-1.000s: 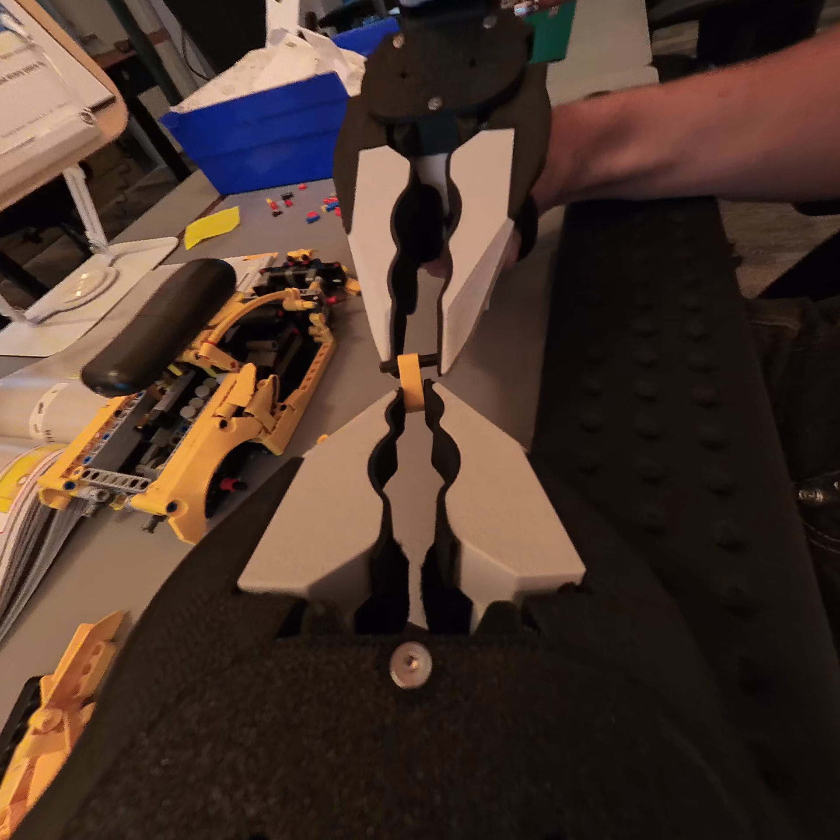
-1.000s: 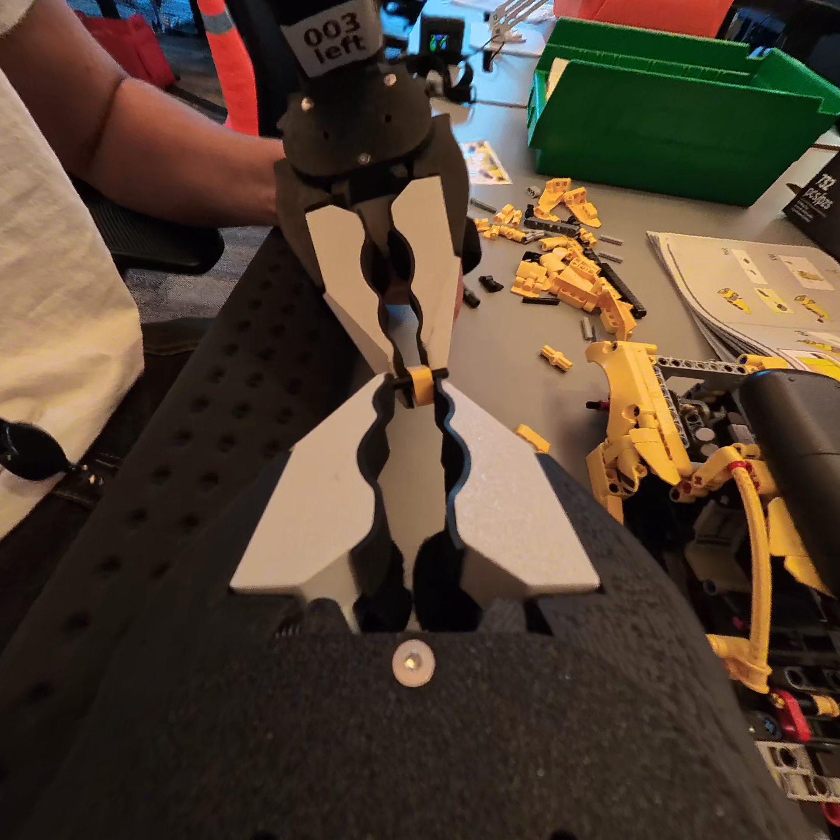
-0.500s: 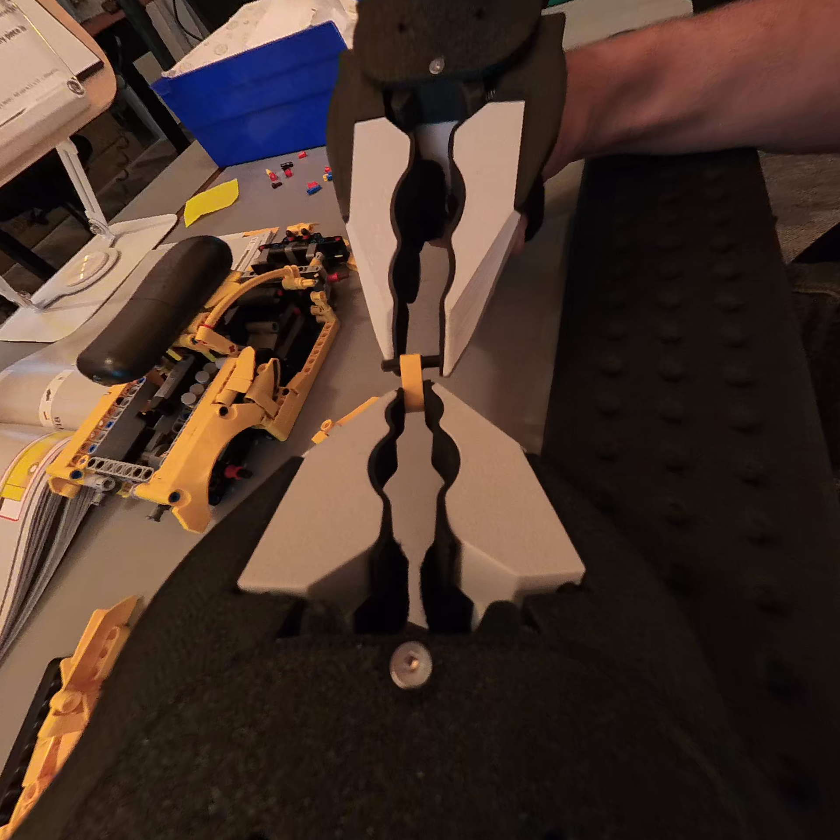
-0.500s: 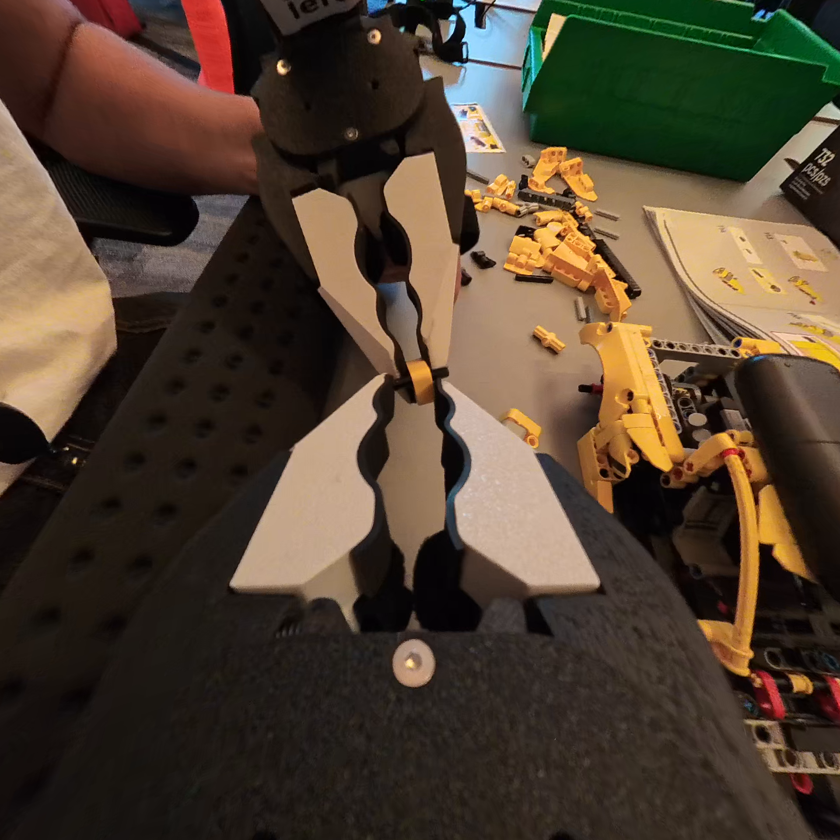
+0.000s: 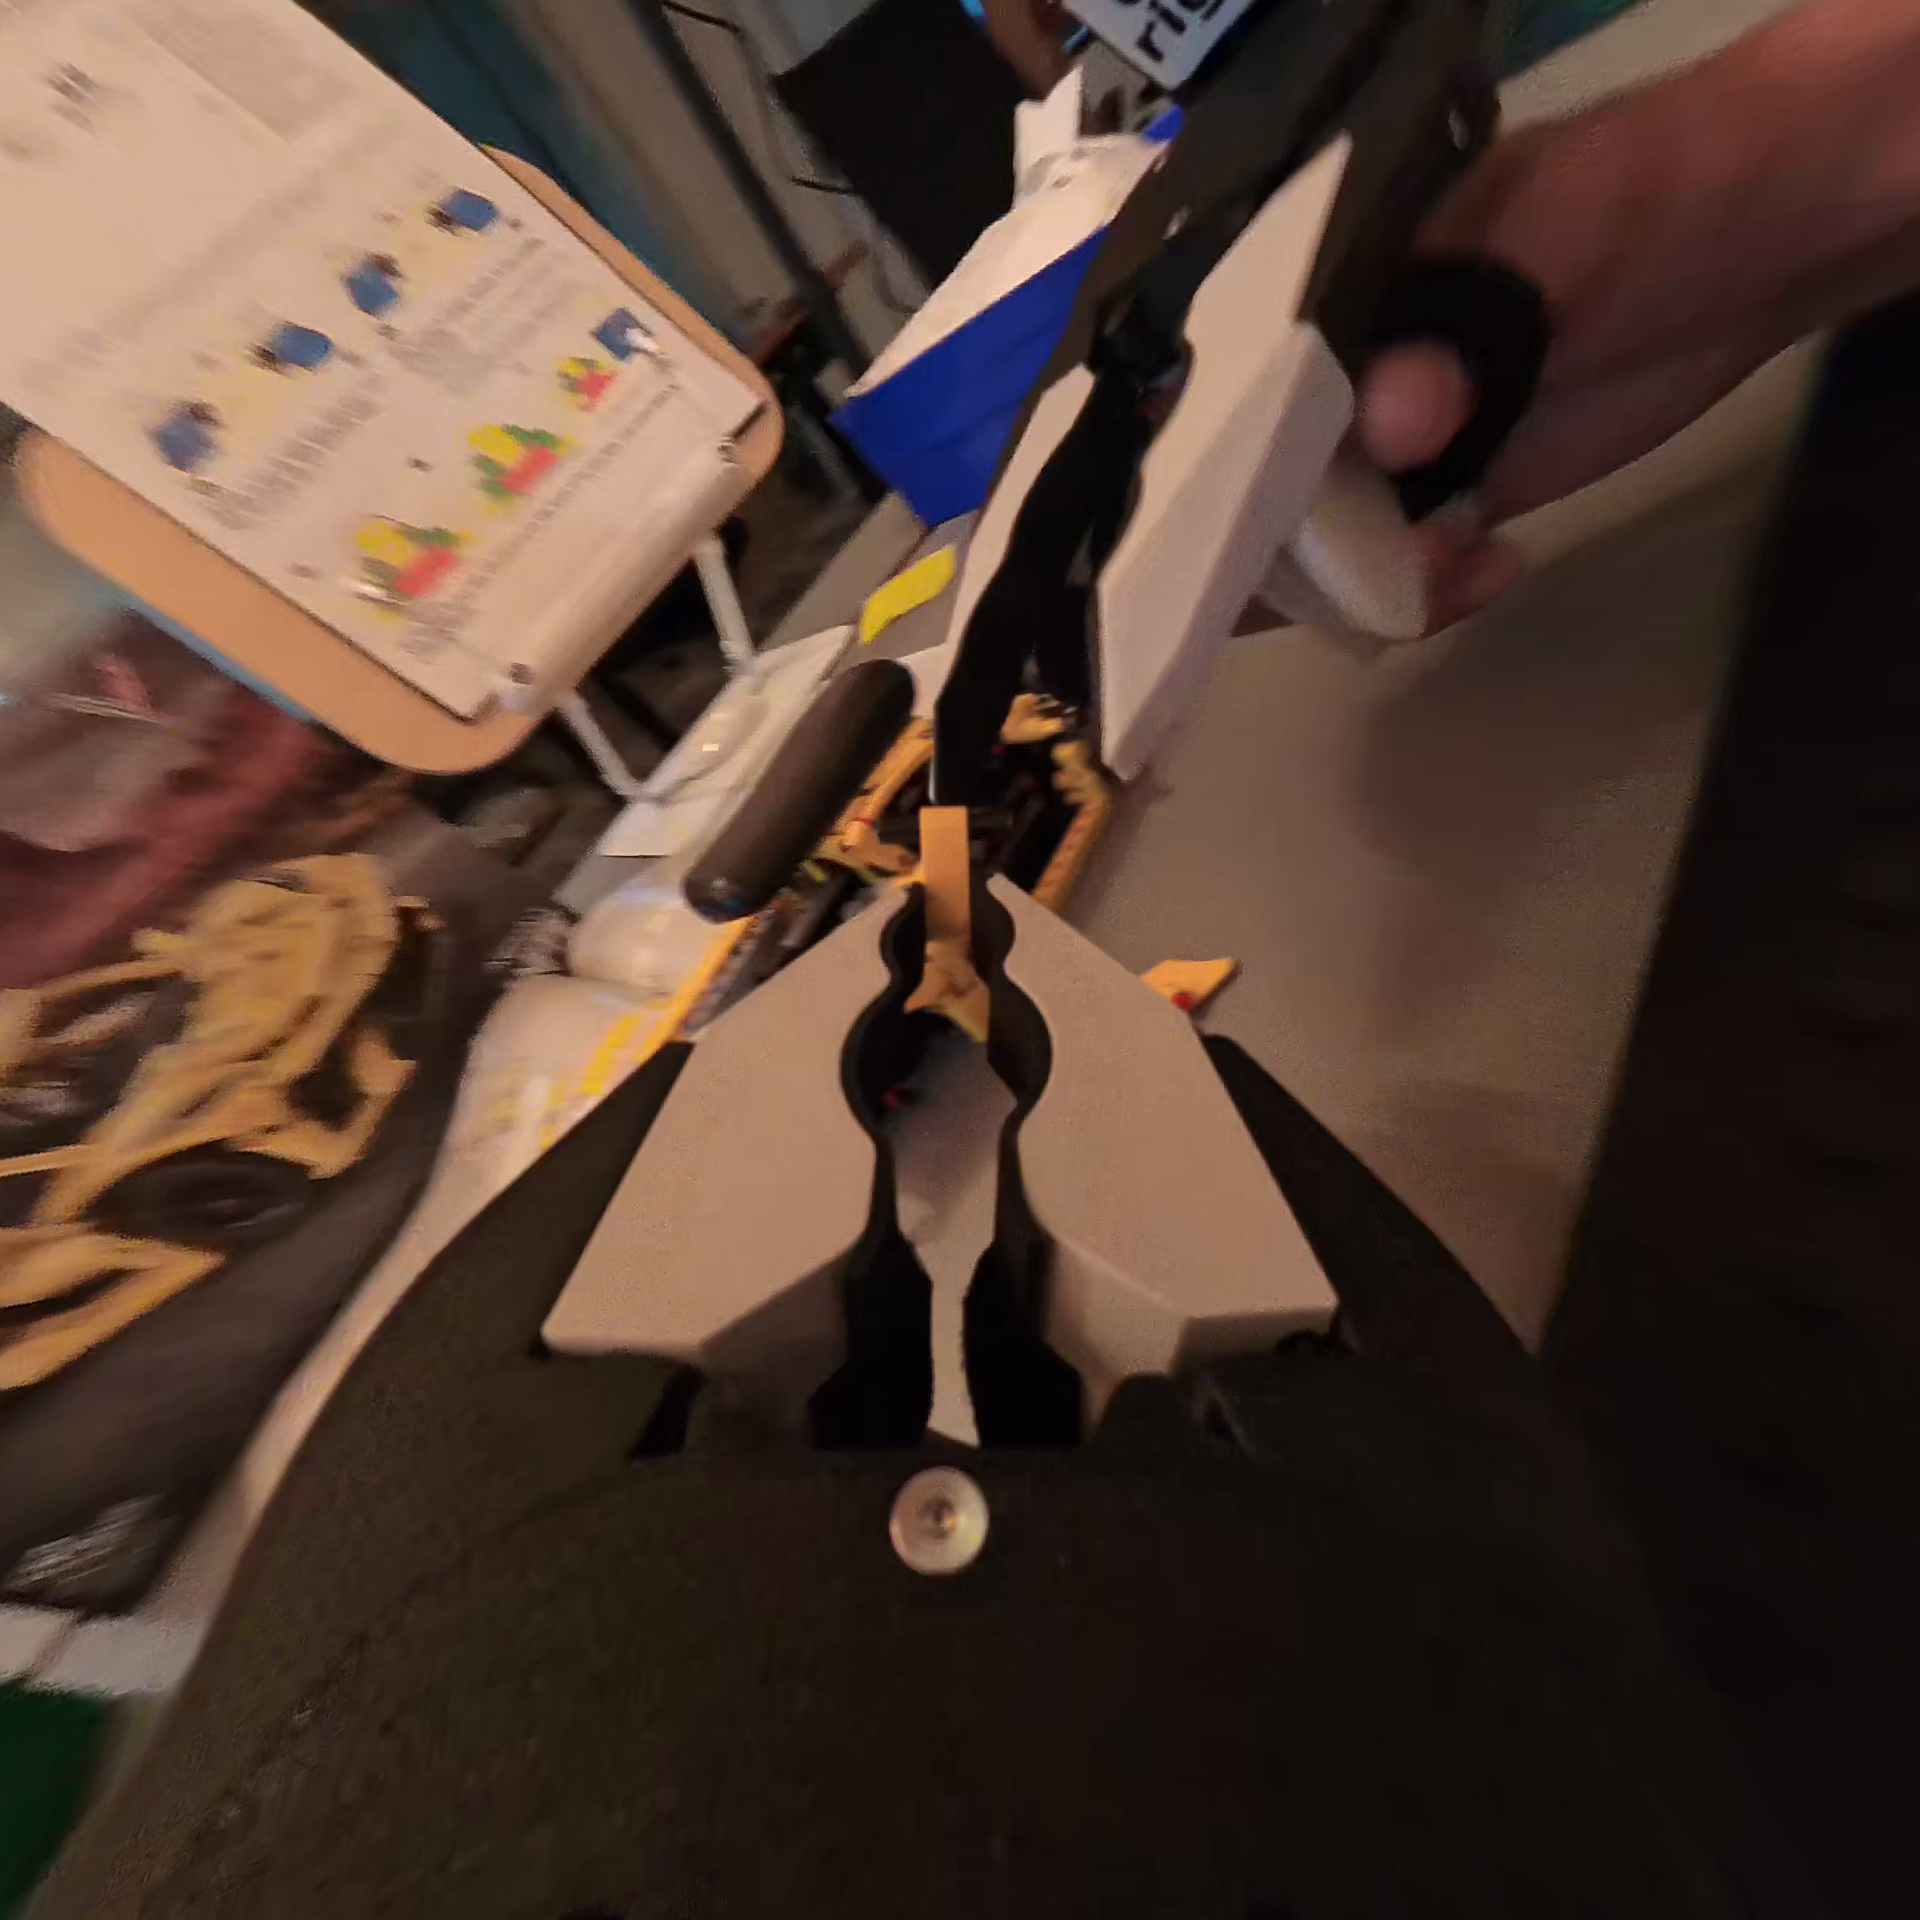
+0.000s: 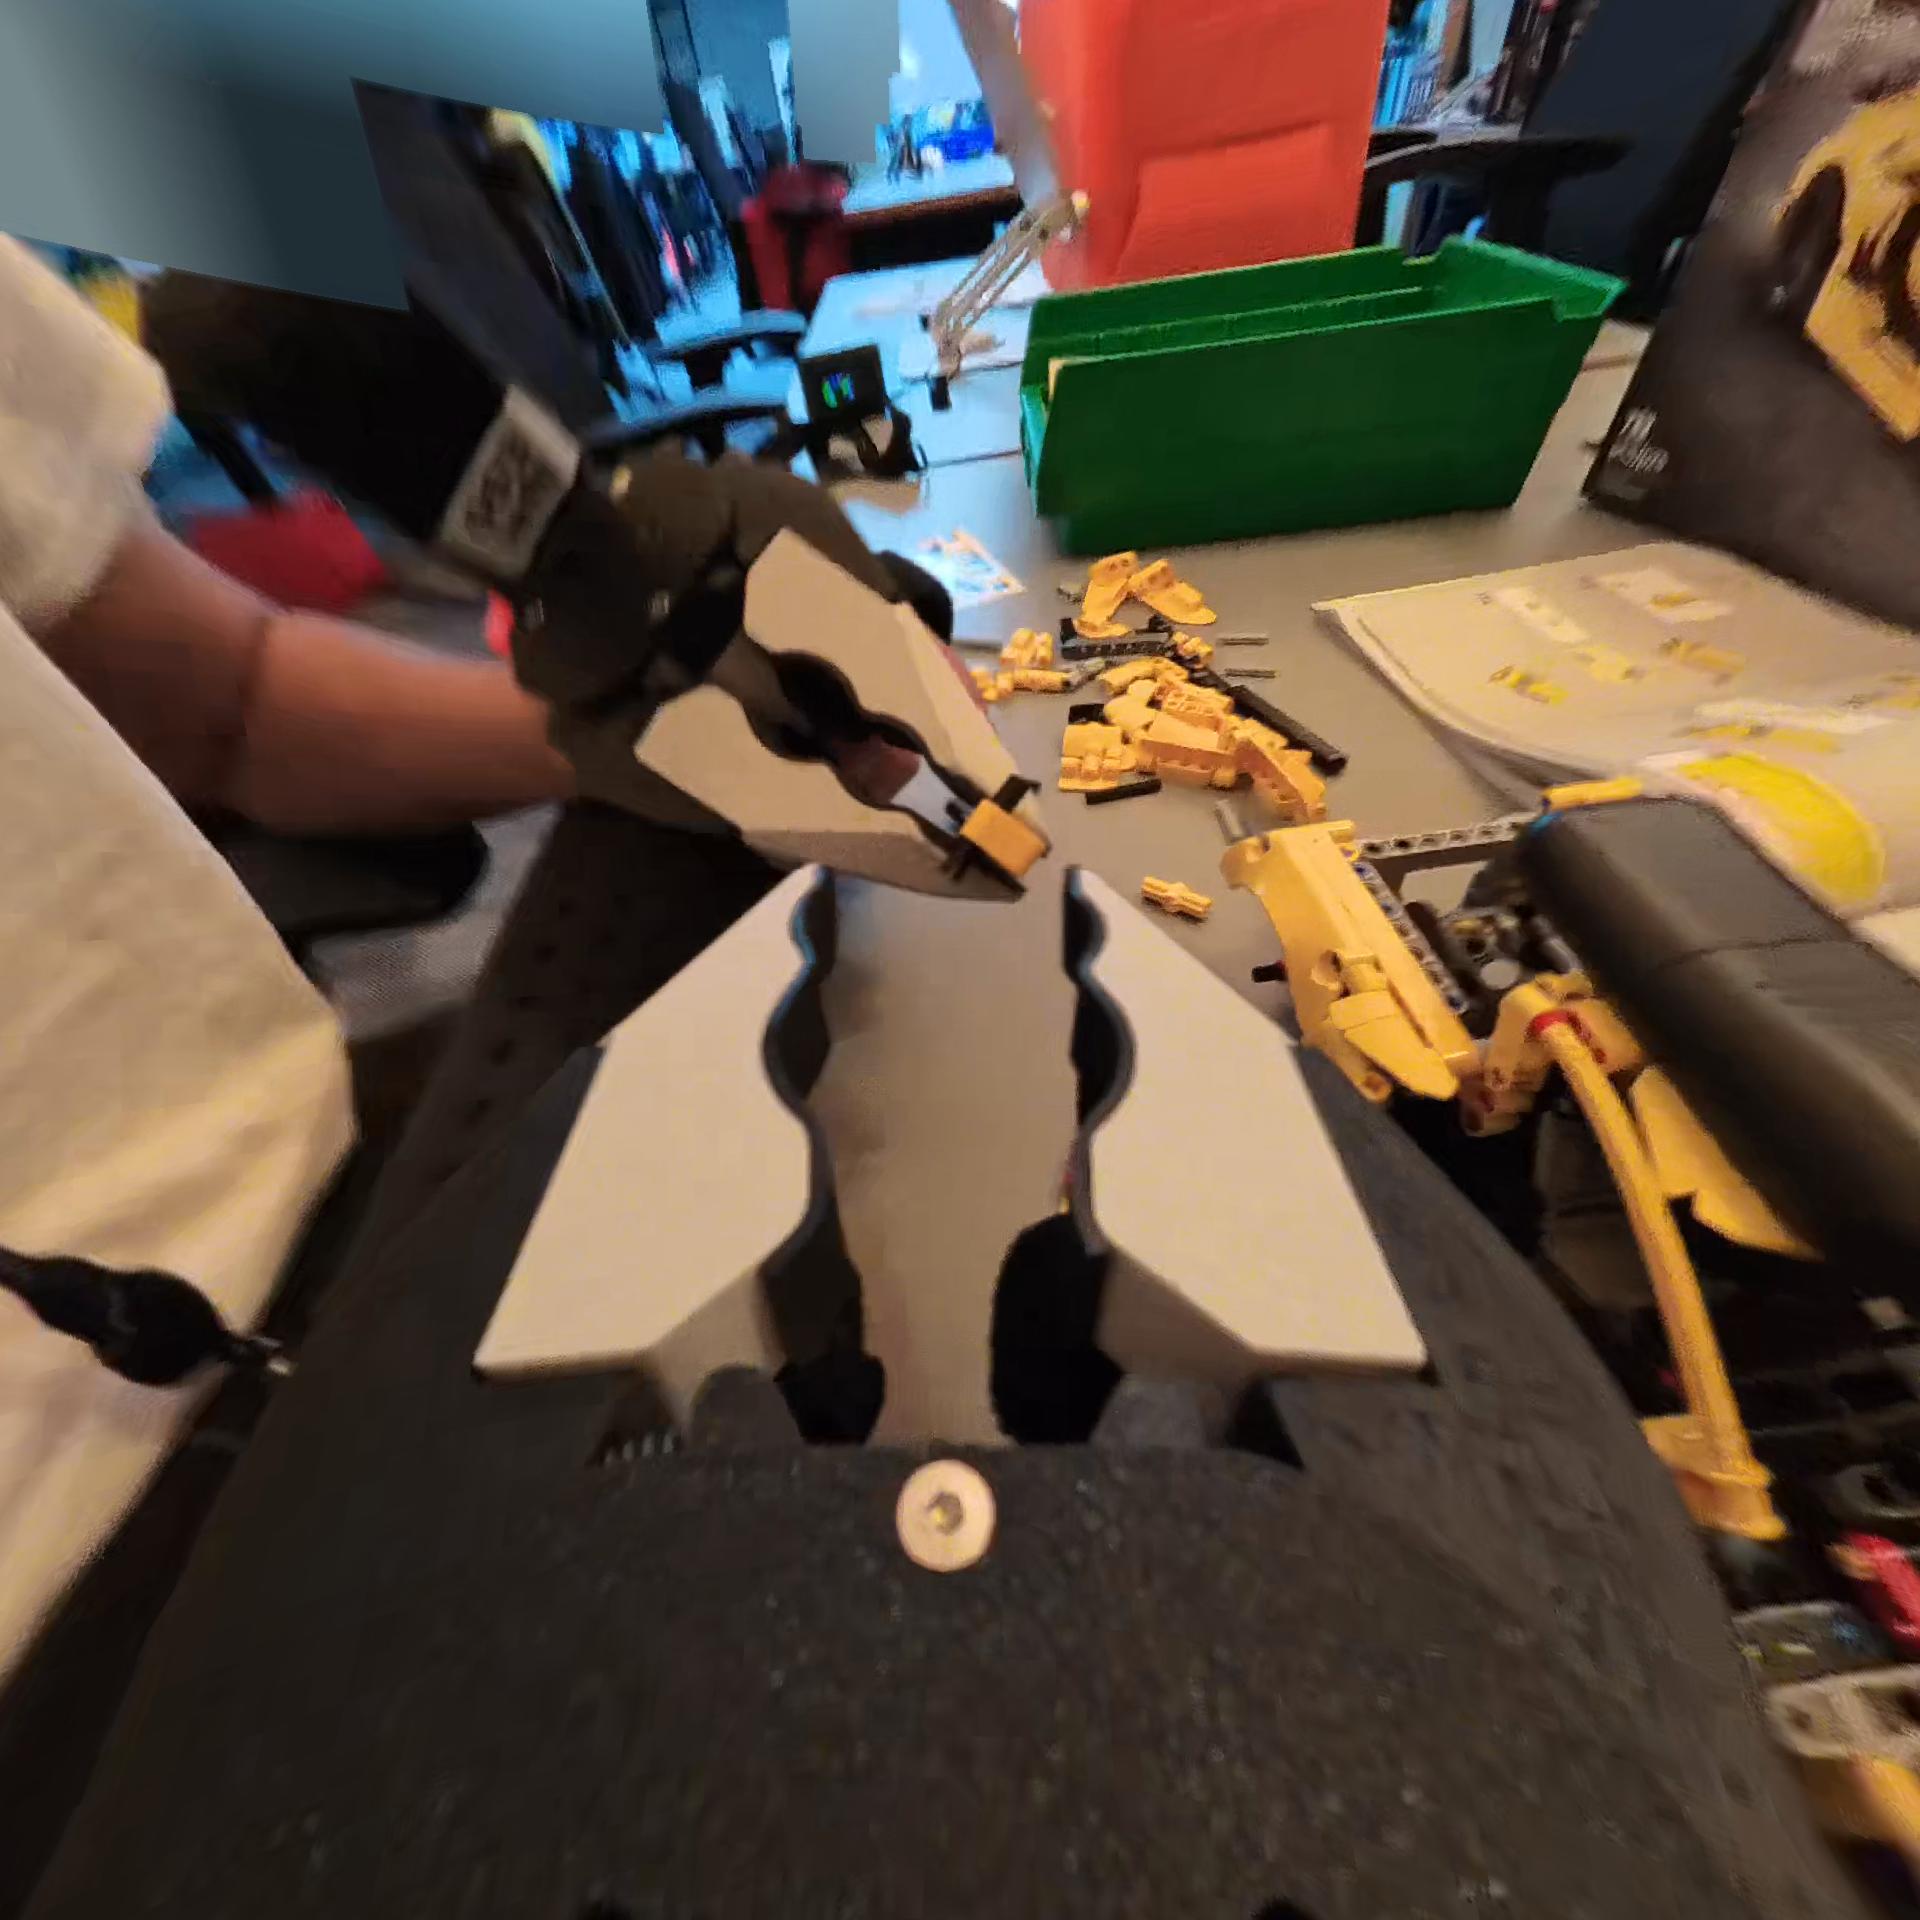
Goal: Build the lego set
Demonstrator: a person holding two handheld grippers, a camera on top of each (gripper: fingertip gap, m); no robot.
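Observation:
My left gripper [image 5: 948,906] is shut on a small yellow lego piece [image 5: 943,854] with a black pin through it. It also shows in the right wrist view [image 6: 987,831], tilted, holding the yellow piece [image 6: 1003,840] just above and ahead of my right gripper [image 6: 948,883]. My right gripper is open and empty. In the left wrist view it [image 5: 1039,779] stands spread apart over the piece. The partly built yellow lego vehicle [image 6: 1351,977] lies on the grey table to the right, also seen behind the piece in the left wrist view [image 5: 1075,831].
A black cylinder [image 6: 1714,935] rests on the model. Loose yellow pieces [image 6: 1174,727], a green bin [image 6: 1299,416], an instruction booklet [image 6: 1610,665] and the set's box [image 6: 1818,312] lie beyond. A blue bin [image 5: 966,416] and a sheet on a stand [image 5: 343,364] are at the far end. The tips of both grippers are at nearly the same place. The right tips stand about 11 cm off the black cylinder [image 6: 1714,935].
My right gripper has opened and let go of the yellow piece. My left gripper keeps the piece and has swung away and tilted. Both views have shifted and blurred.

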